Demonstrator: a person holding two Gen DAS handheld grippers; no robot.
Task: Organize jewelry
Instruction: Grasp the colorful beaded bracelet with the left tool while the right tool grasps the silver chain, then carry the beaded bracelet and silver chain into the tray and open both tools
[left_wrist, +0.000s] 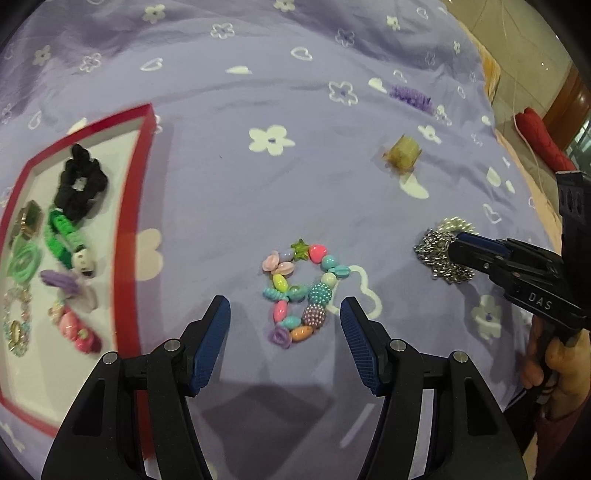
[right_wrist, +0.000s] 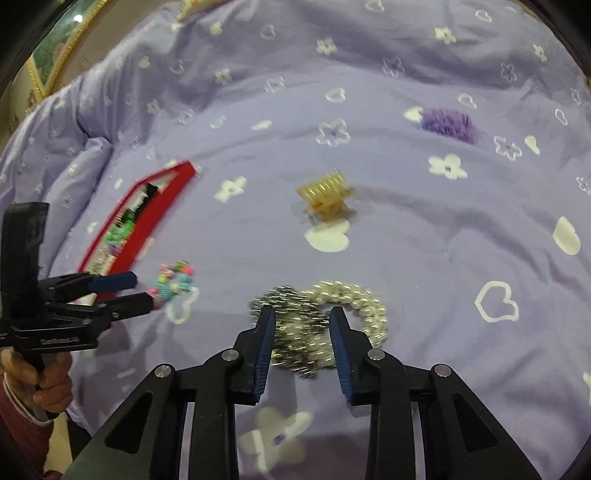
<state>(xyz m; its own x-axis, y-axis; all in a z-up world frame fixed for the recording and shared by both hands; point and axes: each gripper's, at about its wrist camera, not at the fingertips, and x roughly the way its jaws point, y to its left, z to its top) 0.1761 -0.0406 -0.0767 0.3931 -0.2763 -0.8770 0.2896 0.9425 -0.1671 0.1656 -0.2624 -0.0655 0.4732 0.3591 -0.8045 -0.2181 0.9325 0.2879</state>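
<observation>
My left gripper (left_wrist: 285, 312) hangs low over the purple flowered bedspread (left_wrist: 258, 192) with its jaws spread wide. The coloured bead bracelet (left_wrist: 301, 291) lies on the cloth between and just ahead of the two blue pads (left_wrist: 212, 343); from the right wrist view the tips look close to the beads, though I cannot tell whether they touch.

My right gripper (right_wrist: 303, 314) is also spread, straddling a heap of silver chain (right_wrist: 295, 332). The chain sits between the fingers, reaching back along the pads, and it overlaps a pearl bracelet (right_wrist: 364, 306) that curls out past the right finger. That heap is blurred, so I cannot say where chain ends and pearls begin.

To the left of the left gripper sits the red-rimmed tray (left_wrist: 127, 229), holding a black scrunchie (left_wrist: 81, 181), green hair ties (left_wrist: 24, 262) and other small pieces. Farther out on the bedspread lie a yellow claw clip (right_wrist: 325, 195) and, well beyond it, a purple fuzzy scrunchie (right_wrist: 448, 123).
</observation>
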